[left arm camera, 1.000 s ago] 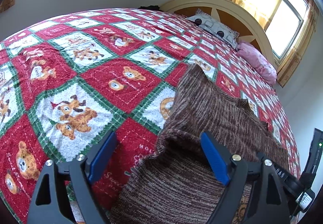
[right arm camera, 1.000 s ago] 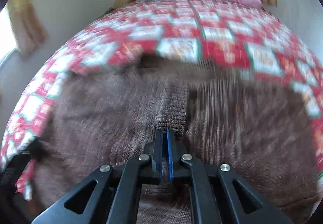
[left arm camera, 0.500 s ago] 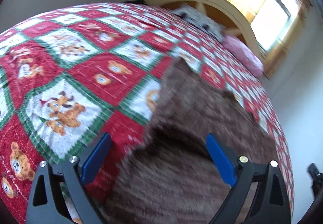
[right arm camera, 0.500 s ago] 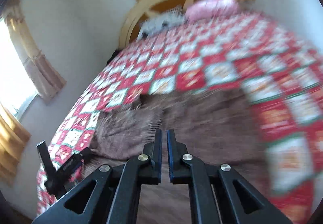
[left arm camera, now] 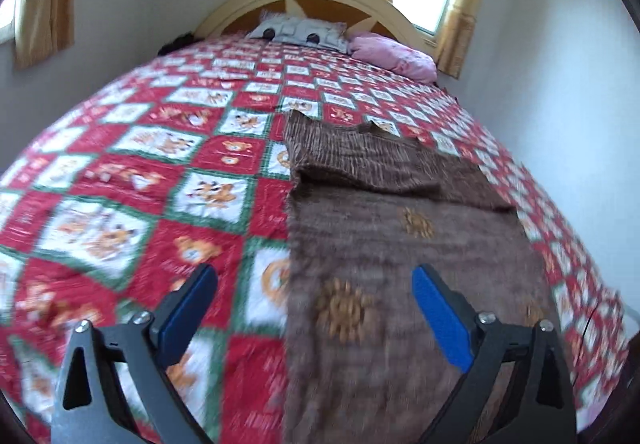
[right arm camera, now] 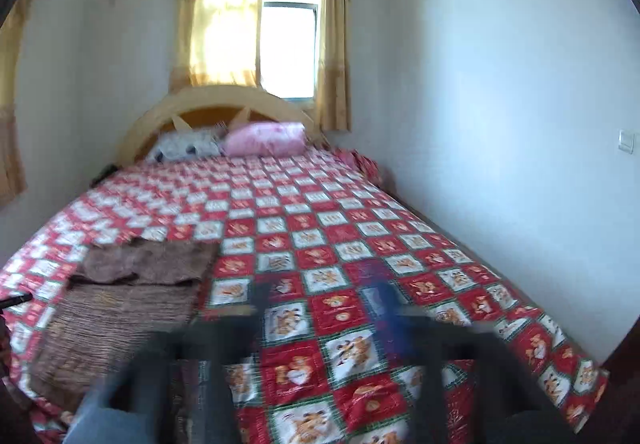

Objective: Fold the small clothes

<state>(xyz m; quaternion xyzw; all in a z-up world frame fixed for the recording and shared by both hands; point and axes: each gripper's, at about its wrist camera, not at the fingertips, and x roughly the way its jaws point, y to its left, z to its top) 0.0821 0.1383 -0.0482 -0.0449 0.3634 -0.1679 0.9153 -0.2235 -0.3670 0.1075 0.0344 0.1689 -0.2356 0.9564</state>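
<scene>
A brown knitted garment (left arm camera: 400, 244) lies flat on the red, white and green patchwork bedspread (left arm camera: 120, 172), its far part folded over into a darker band. My left gripper (left arm camera: 314, 308) hovers above the garment's left edge, its blue pads wide apart and still opening, with nothing between them. In the right wrist view the same brown garment (right arm camera: 120, 296) lies at the lower left. My right gripper (right arm camera: 320, 304) is motion-blurred over bare bedspread (right arm camera: 400, 244) to the garment's right, its jaws opening and empty.
A curved wooden headboard (right arm camera: 216, 100) with a patterned pillow (left arm camera: 300, 30) and a pink pillow (right arm camera: 264, 138) stands at the far end. A window with yellow curtains (right arm camera: 288, 44) is behind it. White walls flank the bed, close on the right.
Both grippers have pulled up and back from the garment. The right gripper, shut before, now stands open and has swung right over the bedspread. The left one has rolled and widened.
</scene>
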